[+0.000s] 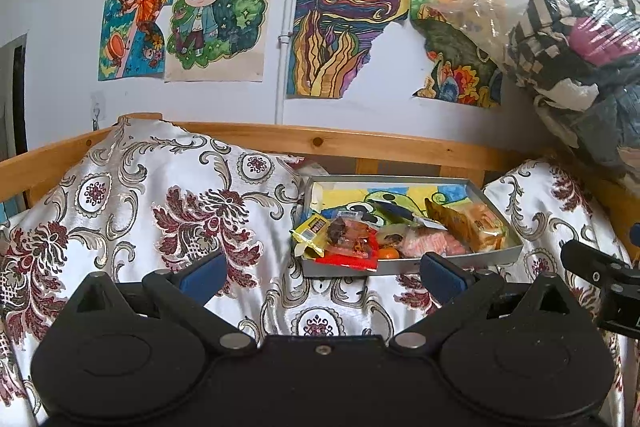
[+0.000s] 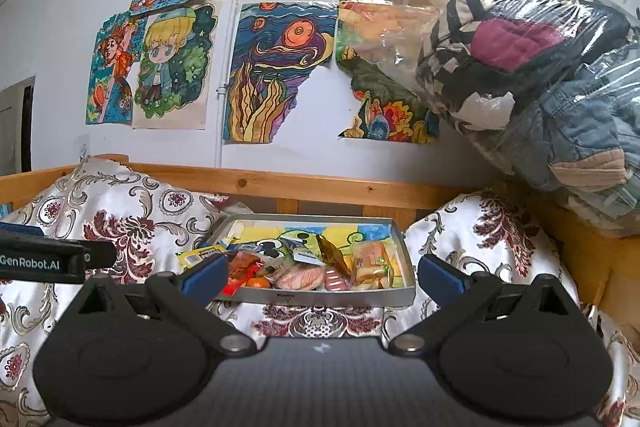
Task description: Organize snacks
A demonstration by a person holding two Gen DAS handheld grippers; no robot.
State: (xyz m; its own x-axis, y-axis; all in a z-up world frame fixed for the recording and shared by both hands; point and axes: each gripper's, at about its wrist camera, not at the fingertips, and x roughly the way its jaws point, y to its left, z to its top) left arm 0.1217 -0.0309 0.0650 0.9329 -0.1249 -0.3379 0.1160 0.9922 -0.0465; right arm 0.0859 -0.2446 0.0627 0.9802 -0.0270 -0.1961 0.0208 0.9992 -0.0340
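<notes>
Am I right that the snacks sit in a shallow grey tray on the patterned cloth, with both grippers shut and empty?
Not quite. Both wrist views show the left gripper and right gripper with fingers spread wide open, not shut. The rest holds: they are empty, and the snacks sit in the shallow grey tray on the patterned cloth.

Snack-filled tray (image 2: 312,297) between spread jaws

My right gripper's blue pad (image 2: 204,277) hides the near-left corner of the tray (image 2: 320,297). Overlapping snack packets (image 2: 304,273) have unreadable labels. The clothes bag (image 1: 592,67) is cut off at the frame edge.
</notes>
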